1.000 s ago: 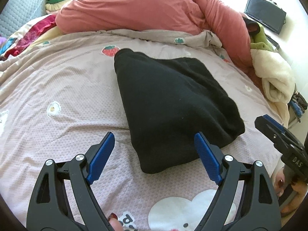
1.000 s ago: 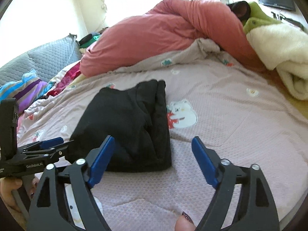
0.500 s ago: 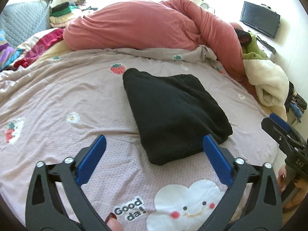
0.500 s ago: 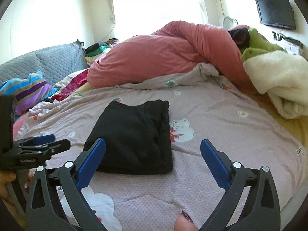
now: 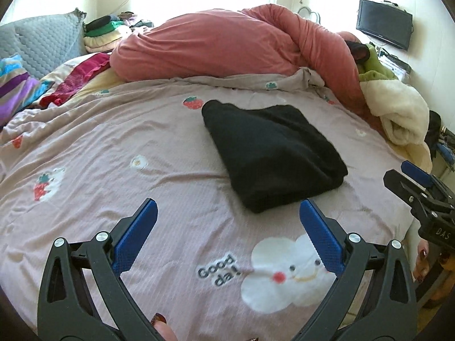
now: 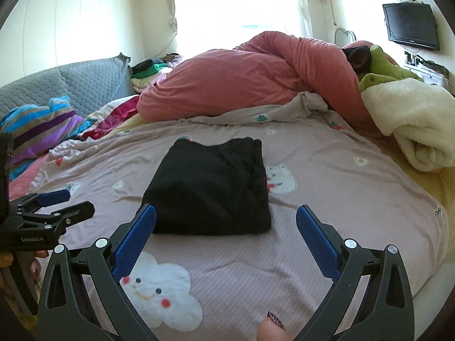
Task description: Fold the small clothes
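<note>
We're looking over the bed (image 5: pixel 119 153), where the black garment (image 5: pixel 273 153) is lying folded into a compact bundle on the pinkish sheet, beyond the cloud print (image 5: pixel 287 270). Our left tool (image 5: pixel 227 221) is hanging above the sheet with its jaws spread wide, having just been opening, nothing between them. Our right tool (image 6: pixel 226 223) is doing the same, jaws just opened wide and empty, the garment lying just past its blue pads (image 6: pixel 133 241). Behind it, the red duvet (image 6: pixel 244 76) is sitting heaped.
</note>
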